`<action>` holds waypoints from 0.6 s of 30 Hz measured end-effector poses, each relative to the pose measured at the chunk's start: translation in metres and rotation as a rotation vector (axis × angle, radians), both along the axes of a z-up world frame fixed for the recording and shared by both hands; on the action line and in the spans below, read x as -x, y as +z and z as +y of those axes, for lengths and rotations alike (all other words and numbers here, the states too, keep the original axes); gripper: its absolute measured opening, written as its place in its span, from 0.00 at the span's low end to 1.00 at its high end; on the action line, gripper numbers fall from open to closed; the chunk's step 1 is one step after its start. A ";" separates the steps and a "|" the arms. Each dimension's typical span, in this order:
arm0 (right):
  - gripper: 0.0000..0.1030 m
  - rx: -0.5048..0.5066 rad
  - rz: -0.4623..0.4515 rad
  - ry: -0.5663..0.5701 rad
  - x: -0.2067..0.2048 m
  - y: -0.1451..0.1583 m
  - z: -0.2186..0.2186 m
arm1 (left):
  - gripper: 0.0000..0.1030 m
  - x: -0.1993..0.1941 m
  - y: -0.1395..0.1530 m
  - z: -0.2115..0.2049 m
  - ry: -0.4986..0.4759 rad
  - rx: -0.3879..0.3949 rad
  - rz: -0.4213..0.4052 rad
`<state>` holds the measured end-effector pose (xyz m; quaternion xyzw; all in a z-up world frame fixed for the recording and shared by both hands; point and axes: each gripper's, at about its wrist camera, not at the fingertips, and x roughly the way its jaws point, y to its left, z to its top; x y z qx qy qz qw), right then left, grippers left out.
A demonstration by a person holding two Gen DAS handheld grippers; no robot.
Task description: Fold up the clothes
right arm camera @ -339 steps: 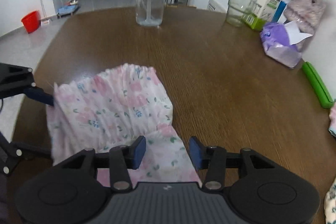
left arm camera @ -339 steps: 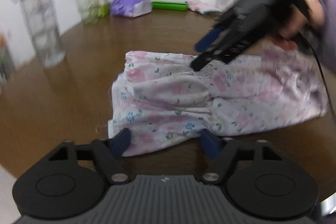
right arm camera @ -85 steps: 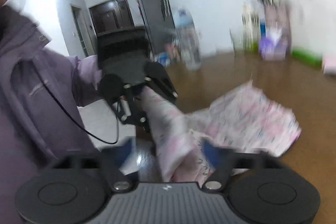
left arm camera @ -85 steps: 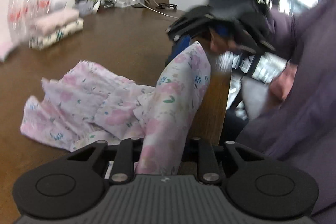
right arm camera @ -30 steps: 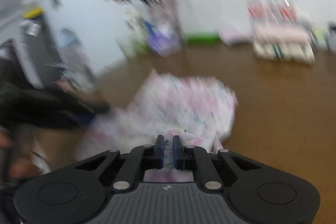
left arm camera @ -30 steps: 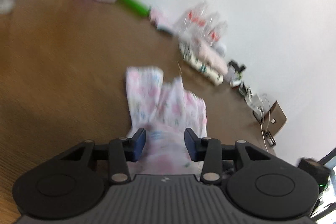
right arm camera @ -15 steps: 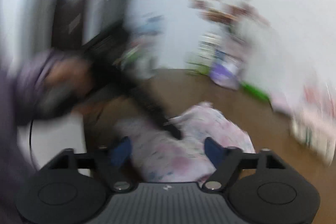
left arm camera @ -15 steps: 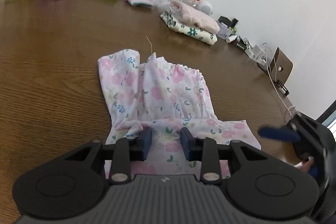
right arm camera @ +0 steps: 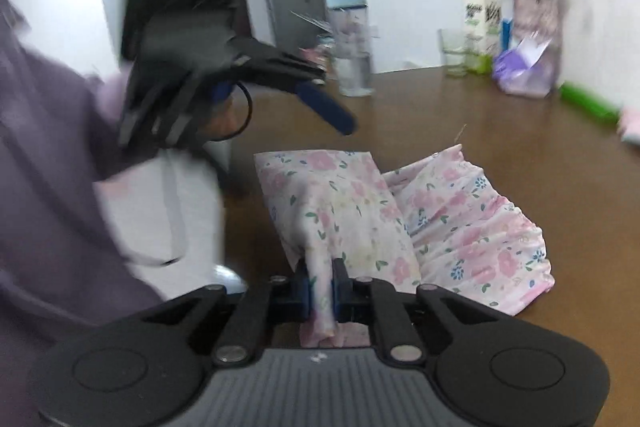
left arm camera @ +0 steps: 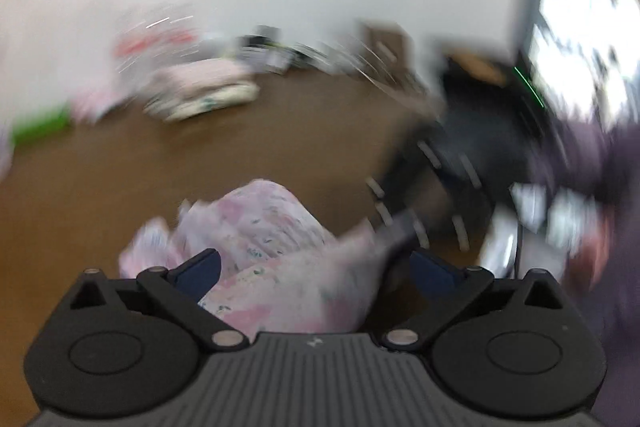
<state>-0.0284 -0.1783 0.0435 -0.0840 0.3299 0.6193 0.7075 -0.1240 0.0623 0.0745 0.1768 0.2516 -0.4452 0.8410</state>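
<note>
The right gripper (right arm camera: 320, 287) is pinching a fold of the floral garment (right arm camera: 400, 219) on the brown table (right arm camera: 520, 131) — seemingly for a fold — while the left gripper (left arm camera: 314, 267) (blurred) is hanging wide open, empty.

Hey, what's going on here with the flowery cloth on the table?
A person is folding a floral garment on a brown table with two hand-held tongs. The right tongs are shut on a bunched edge of the garment. The left tongs are open, above the cloth.
</note>
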 end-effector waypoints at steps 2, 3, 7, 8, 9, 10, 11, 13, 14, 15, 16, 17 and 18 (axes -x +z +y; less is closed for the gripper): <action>0.09 -0.042 0.118 0.037 -0.010 -0.002 -0.008 | 1.00 0.027 -0.009 -0.015 -0.114 -0.105 -0.160; 0.09 -0.058 0.170 0.042 -0.013 -0.004 -0.012 | 1.00 0.035 -0.017 -0.018 -0.172 -0.141 -0.195; 0.09 -0.094 0.287 0.049 -0.026 -0.010 -0.014 | 0.90 0.035 -0.046 -0.023 -0.265 -0.220 -0.210; 0.09 -0.093 0.304 0.050 -0.029 -0.012 -0.014 | 0.73 0.023 -0.049 -0.019 -0.244 -0.202 -0.156; 0.10 -0.082 0.310 0.047 -0.026 -0.013 -0.014 | 0.55 0.007 -0.050 -0.014 -0.211 -0.163 -0.071; 0.15 -0.074 0.304 0.032 -0.028 -0.015 -0.013 | 0.51 -0.010 -0.051 -0.008 -0.185 -0.109 0.034; 0.28 -0.086 0.293 -0.009 -0.026 -0.015 -0.018 | 0.46 -0.028 -0.052 0.001 -0.160 -0.031 0.154; 0.69 -0.127 0.283 -0.096 -0.026 -0.016 -0.028 | 0.41 -0.060 -0.057 0.018 -0.097 0.104 0.346; 0.80 -0.166 0.268 -0.127 -0.024 -0.016 -0.034 | 0.40 -0.076 -0.061 0.027 -0.059 0.169 0.443; 0.80 -0.214 0.255 -0.148 -0.025 -0.018 -0.037 | 0.39 -0.091 -0.065 0.036 -0.019 0.236 0.541; 0.79 -0.261 0.243 -0.171 -0.026 -0.019 -0.041 | 0.39 -0.106 -0.069 0.044 0.026 0.296 0.627; 0.70 -0.274 0.264 -0.237 -0.032 -0.024 -0.040 | 0.40 -0.118 -0.073 0.051 0.077 0.336 0.690; 0.60 -0.287 0.285 -0.303 -0.039 -0.028 -0.039 | 0.45 -0.129 -0.078 0.056 0.139 0.358 0.734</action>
